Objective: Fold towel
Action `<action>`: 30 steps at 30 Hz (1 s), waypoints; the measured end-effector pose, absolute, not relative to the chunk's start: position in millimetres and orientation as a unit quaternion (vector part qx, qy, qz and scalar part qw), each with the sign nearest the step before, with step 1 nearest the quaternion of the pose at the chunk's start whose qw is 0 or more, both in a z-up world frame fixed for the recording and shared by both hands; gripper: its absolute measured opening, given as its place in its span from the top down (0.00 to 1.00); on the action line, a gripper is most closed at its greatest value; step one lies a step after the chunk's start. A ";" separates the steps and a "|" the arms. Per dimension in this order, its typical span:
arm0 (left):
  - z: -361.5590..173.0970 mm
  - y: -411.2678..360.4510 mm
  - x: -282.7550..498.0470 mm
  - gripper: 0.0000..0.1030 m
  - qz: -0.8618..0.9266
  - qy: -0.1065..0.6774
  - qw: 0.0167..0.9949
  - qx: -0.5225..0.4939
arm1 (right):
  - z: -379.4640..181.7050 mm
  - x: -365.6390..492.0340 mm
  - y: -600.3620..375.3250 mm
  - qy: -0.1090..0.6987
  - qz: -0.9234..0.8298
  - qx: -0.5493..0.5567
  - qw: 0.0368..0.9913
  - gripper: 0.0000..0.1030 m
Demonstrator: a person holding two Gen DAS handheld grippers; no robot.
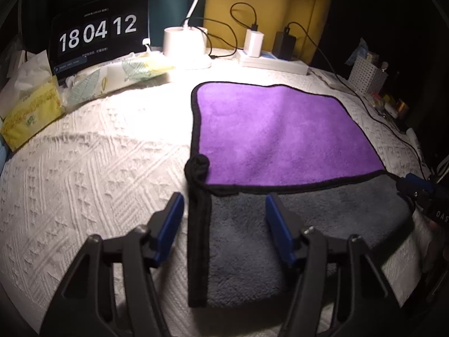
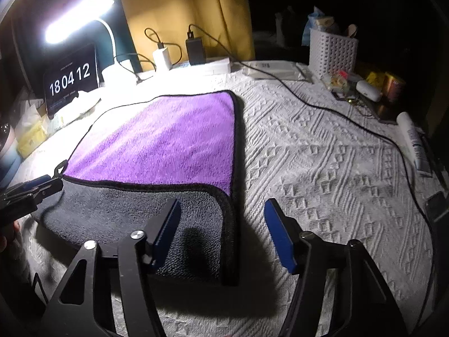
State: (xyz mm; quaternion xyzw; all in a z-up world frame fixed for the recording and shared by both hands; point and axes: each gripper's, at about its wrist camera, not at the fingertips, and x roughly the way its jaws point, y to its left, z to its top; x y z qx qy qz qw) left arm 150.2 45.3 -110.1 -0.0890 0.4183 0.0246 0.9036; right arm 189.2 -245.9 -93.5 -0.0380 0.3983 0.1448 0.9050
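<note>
A white bedspread (image 2: 322,168) carries a purple and grey towel (image 1: 280,134), near fold doubled over. Left gripper (image 1: 224,219) and right gripper (image 2: 221,221) spread. Far-right basket (image 2: 332,53) holds unclear items.

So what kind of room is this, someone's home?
Probably a home desk or bedside table: a tablet clock, tissue box and plugged-in chargers crowd a textured white cloth under a desk lamp.

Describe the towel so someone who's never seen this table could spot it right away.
On the white textured tablecloth, in front of the clock display, lies the towel. It is the only purple cloth, black-trimmed, with its grey underside folded up along the near edge.
</note>
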 end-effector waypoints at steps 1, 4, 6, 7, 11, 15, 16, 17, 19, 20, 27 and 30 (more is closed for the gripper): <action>-110.4 44.9 150.5 0.48 0.026 0.419 0.903 -0.087 | -95.3 190.7 -246.3 0.401 0.147 -0.037 0.903 0.44; -111.2 43.5 150.7 0.55 0.028 0.421 0.903 -0.080 | -99.5 193.4 -247.2 0.410 0.149 -0.035 0.899 0.50; -110.9 41.4 150.8 0.57 0.026 0.420 0.904 -0.072 | -101.8 194.0 -247.2 0.415 0.153 -0.035 0.896 0.54; -111.0 40.3 151.1 0.59 0.025 0.421 0.904 -0.068 | -102.4 193.7 -246.5 0.417 0.156 -0.036 0.895 0.54; -111.5 41.1 151.9 0.65 0.030 0.423 0.903 -0.067 | -102.6 193.1 -244.1 0.417 0.162 -0.042 0.893 0.67; -110.7 41.9 150.4 0.75 0.032 0.424 0.903 -0.066 | -101.7 190.2 -240.2 0.414 0.165 -0.054 0.894 0.81; -110.4 41.7 150.0 0.80 0.032 0.423 0.903 -0.066 | -100.5 188.9 -239.7 0.410 0.164 -0.058 0.895 0.83; -109.3 42.2 149.0 0.82 0.030 0.421 0.904 -0.069 | -99.1 188.2 -239.5 0.407 0.162 -0.060 0.897 0.87; -108.0 43.1 147.6 0.89 0.033 0.420 0.904 -0.070 | -94.9 185.9 -240.3 0.399 0.160 -0.063 0.901 0.91; -107.2 43.5 146.9 0.90 0.033 0.418 0.905 -0.070 | -93.2 184.8 -240.3 0.397 0.159 -0.066 0.902 0.92; -97.4 43.8 140.3 0.91 0.025 0.404 0.911 -0.076 | -79.1 176.7 -237.3 0.378 0.163 -0.074 0.908 0.94; -89.8 43.8 138.0 0.91 0.024 0.394 0.916 -0.074 | -70.3 173.7 -236.2 0.369 0.163 -0.076 0.912 0.94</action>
